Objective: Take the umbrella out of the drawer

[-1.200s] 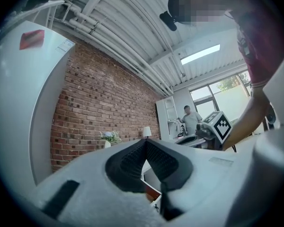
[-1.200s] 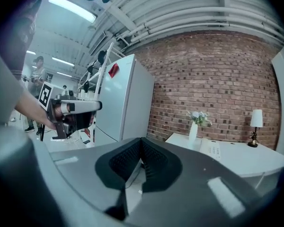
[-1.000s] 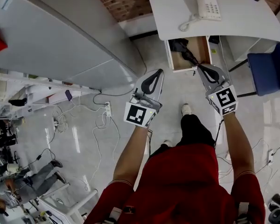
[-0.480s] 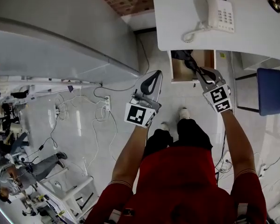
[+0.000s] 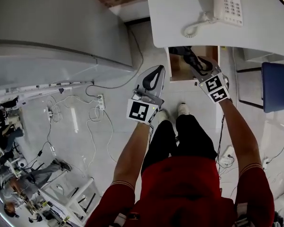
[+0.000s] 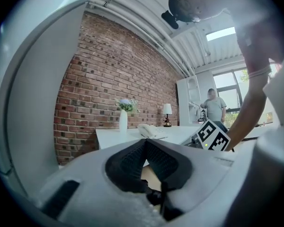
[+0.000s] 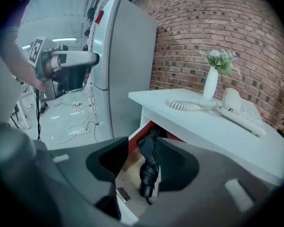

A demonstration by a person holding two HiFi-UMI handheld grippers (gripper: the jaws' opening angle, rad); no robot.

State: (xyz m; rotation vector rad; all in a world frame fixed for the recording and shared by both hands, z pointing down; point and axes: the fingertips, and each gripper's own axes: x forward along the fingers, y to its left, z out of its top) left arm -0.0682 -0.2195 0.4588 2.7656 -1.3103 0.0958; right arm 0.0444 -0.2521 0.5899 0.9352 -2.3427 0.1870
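Down and forward the right gripper [image 5: 202, 69] has come, from in front of the open drawer [image 5: 178, 70] to just over its front edge. Its jaws, clenched a second ago, are opening now and stand about half apart. In the right gripper view the folded black umbrella [image 7: 149, 171] shows in the gap between them, nearer the right jaw, but neither pad presses on it, so nothing is grasped yet. The umbrella lies lengthwise on the drawer's wooden floor, its far end back under the white desk [image 5: 189, 13]. I judge this the approach for the grasp. The left gripper [image 5: 157, 71] hangs clenched and empty beside the drawer's left corner.
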